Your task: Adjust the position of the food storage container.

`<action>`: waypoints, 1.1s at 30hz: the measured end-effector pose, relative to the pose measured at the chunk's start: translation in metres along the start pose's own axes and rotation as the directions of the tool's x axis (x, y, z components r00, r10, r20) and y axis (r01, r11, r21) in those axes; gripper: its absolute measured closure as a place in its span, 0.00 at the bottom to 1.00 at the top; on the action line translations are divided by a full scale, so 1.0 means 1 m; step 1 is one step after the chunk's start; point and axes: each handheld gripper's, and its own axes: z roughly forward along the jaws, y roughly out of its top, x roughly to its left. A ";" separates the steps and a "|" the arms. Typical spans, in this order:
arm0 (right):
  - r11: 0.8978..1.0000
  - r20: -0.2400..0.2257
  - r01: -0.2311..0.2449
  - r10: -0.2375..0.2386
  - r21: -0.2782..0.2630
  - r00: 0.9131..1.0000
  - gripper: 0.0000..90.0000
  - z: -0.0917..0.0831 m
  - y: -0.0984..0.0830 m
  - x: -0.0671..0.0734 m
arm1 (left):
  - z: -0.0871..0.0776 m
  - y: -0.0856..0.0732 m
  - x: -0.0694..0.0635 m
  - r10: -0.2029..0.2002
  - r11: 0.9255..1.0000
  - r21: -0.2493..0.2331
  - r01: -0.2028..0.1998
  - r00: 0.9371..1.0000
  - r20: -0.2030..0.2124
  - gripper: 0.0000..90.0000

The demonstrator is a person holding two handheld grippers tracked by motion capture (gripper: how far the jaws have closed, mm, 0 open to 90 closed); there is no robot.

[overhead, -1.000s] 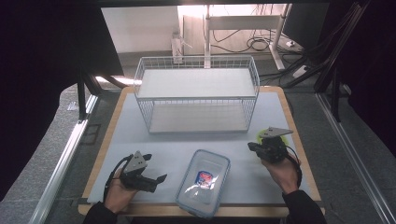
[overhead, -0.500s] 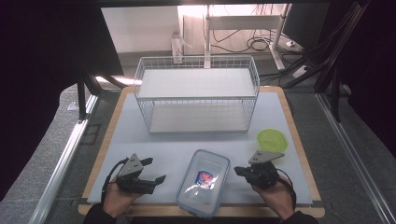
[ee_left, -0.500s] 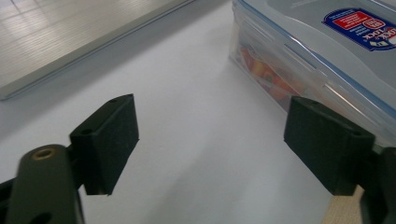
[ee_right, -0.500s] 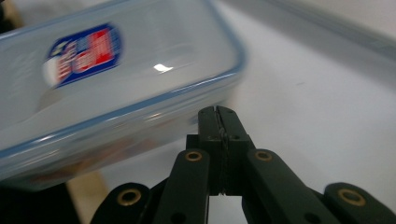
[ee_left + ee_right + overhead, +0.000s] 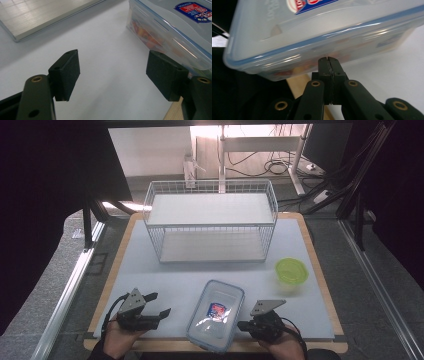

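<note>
Container (image 5: 215, 315), a clear lidded box with a blue seal and a red-and-blue label, lies at the near edge of the surface (image 5: 190, 275), one corner over the wooden lip. Starting from the right tool (image 5: 243, 325): its jaws are pressed together with nothing between them, the tip just beside the container's near right side, low against the wall in the right gripper view. Left of the container, the left tool (image 5: 161, 306) stands spread, and its jaws have just been closing on empty air, the container (image 5: 172, 30) just beside one pad.

My worry is the overhang. A shove from the closed right tool could slide or pivot the container off the lip. If the left tool's jaws shut before they straddle the wall, they clamp on nothing or nudge it aside. Beyond the container, the wire rack (image 5: 210, 222) and green bowl (image 5: 291, 270) stand well apart, out of harm's way.
</note>
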 end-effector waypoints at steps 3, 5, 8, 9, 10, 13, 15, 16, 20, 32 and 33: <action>1.000 -0.025 0.005 -0.005 0.005 1.000 1.00 0.003 0.001 0.003 | -0.003 -0.002 0.000 -0.003 1.000 -0.003 0.003 1.000 -0.006 0.33; 1.000 -0.049 0.008 -0.008 0.008 0.999 1.00 0.003 0.000 0.006 | -0.004 -0.002 0.001 -0.007 1.000 -0.006 0.007 1.000 -0.006 0.34; 1.000 -0.077 0.013 -0.012 0.012 0.997 1.00 0.005 -0.001 0.012 | -0.004 -0.002 0.002 -0.013 1.000 -0.009 0.013 1.000 -0.007 0.34; 1.000 -0.084 0.017 -0.016 0.012 0.996 1.00 0.005 -0.001 0.013 | -0.004 -0.002 0.003 -0.013 1.000 -0.008 0.013 1.000 -0.008 0.35; 1.000 -0.091 0.018 -0.017 0.010 0.996 1.00 0.007 0.000 0.015 | -0.004 -0.002 0.003 -0.014 1.000 -0.007 0.014 1.000 -0.008 0.35; 1.000 -0.109 0.027 -0.026 0.011 0.994 1.00 0.013 0.004 0.017 | -0.004 -0.003 0.004 -0.018 1.000 0.002 0.018 1.000 -0.019 0.35; 0.999 -0.122 0.033 -0.031 0.010 0.992 1.00 0.018 0.008 0.018 | -0.005 -0.003 0.005 -0.024 1.000 0.003 0.024 0.999 -0.030 0.36; 0.999 -0.126 0.039 -0.037 0.010 0.991 1.00 0.020 0.011 0.019 | -0.006 -0.003 0.006 -0.028 1.000 0.003 0.028 0.999 -0.037 0.36; 0.998 -0.132 0.056 -0.054 0.012 0.990 1.00 0.031 0.022 0.021 | -0.011 -0.005 0.012 -0.050 0.999 -0.003 0.050 0.997 -0.057 0.38; 0.996 -0.106 0.088 -0.090 -0.020 0.990 1.00 0.071 0.061 0.014 | -0.022 -0.012 0.018 -0.092 0.996 0.011 0.093 0.992 -0.081 0.58; 0.996 -0.102 0.084 -0.086 -0.022 0.991 1.00 0.070 0.061 0.012 | -0.024 -0.013 0.018 -0.098 0.995 0.012 0.100 0.992 -0.077 0.62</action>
